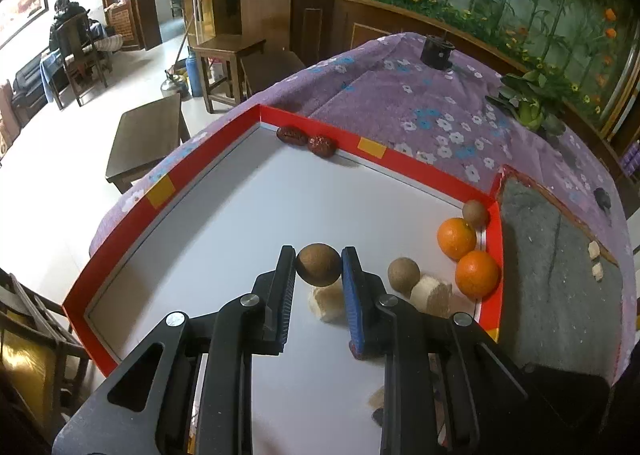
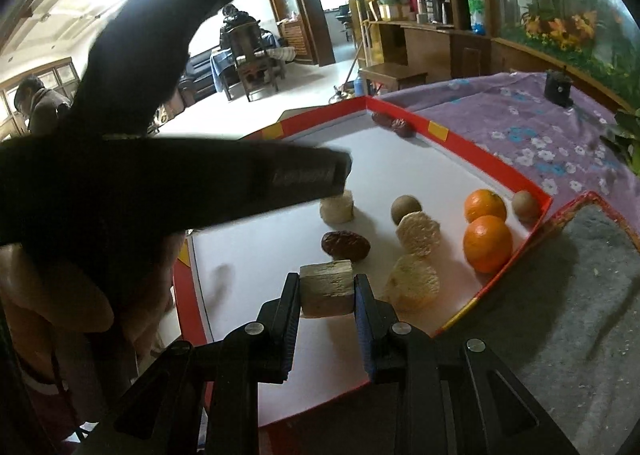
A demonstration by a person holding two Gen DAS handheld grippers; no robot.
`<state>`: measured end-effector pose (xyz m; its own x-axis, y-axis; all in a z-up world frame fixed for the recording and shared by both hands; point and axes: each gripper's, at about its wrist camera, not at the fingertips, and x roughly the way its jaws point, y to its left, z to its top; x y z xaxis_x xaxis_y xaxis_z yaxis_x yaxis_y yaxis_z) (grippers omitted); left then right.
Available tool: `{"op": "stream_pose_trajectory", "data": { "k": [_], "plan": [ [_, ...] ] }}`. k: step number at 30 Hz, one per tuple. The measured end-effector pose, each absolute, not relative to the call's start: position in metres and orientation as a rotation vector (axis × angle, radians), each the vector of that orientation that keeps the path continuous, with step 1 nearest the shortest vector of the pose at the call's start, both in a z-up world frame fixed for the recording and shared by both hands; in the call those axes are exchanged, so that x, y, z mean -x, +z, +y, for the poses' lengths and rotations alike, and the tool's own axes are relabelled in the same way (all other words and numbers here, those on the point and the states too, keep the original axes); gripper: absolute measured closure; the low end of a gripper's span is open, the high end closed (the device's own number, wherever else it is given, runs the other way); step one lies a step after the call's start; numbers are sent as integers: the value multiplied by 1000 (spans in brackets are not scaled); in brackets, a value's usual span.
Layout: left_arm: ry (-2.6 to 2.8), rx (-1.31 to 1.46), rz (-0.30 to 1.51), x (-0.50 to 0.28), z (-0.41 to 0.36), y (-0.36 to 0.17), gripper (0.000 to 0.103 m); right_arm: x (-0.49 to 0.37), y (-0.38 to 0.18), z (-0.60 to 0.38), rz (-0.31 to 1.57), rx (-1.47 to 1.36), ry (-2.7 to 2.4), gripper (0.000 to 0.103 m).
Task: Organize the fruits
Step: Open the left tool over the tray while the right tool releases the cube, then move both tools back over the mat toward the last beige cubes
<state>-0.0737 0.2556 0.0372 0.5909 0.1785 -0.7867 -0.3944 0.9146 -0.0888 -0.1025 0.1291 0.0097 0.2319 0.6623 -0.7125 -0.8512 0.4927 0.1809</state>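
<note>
My left gripper (image 1: 319,259) is shut on a brown round fruit (image 1: 319,265) and holds it above the white floor of a red-walled tray (image 1: 192,179). My right gripper (image 2: 327,282) is shut on a pale cut chunk (image 2: 326,289) near the tray's front. On the tray lie two oranges (image 1: 457,237) (image 1: 477,273), two more brown round fruits (image 1: 403,274) (image 1: 475,212), pale chunks (image 1: 430,295) and two red dates (image 1: 292,135) at the far wall. In the right wrist view the oranges (image 2: 487,243), a single date (image 2: 345,244) and chunks (image 2: 418,233) show.
The tray sits on a purple flowered cloth (image 1: 432,111). A grey felt pad (image 1: 552,255) lies right of the tray. A small black object (image 1: 437,51) and a green plant (image 1: 528,103) stand on the cloth. The left gripper body (image 2: 160,183) crosses the right wrist view.
</note>
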Motion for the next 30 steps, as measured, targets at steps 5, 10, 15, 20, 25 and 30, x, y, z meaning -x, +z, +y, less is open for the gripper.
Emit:
{"op": "stream_pose_trajectory", "data": {
  "k": [5,10,15,20,25,30],
  "plan": [
    [351,283,905,67,261,32,81,102,8,132,822,274,1063,76],
    [357,272,905,66,260,34,61,99,16,121,811,223,1066,68],
    [356,301,891,70,264,38,57,92,25,107,796,184,1040,67],
    [397,294,868,77,265,49,57,87,32,95,778,167,1025,67],
    [392,286,843,82,259,62,57,84,38,83,758,156,983,66],
    [388,274,819,86,250,76,57,81,42,74,756,167,974,66]
  ]
}}
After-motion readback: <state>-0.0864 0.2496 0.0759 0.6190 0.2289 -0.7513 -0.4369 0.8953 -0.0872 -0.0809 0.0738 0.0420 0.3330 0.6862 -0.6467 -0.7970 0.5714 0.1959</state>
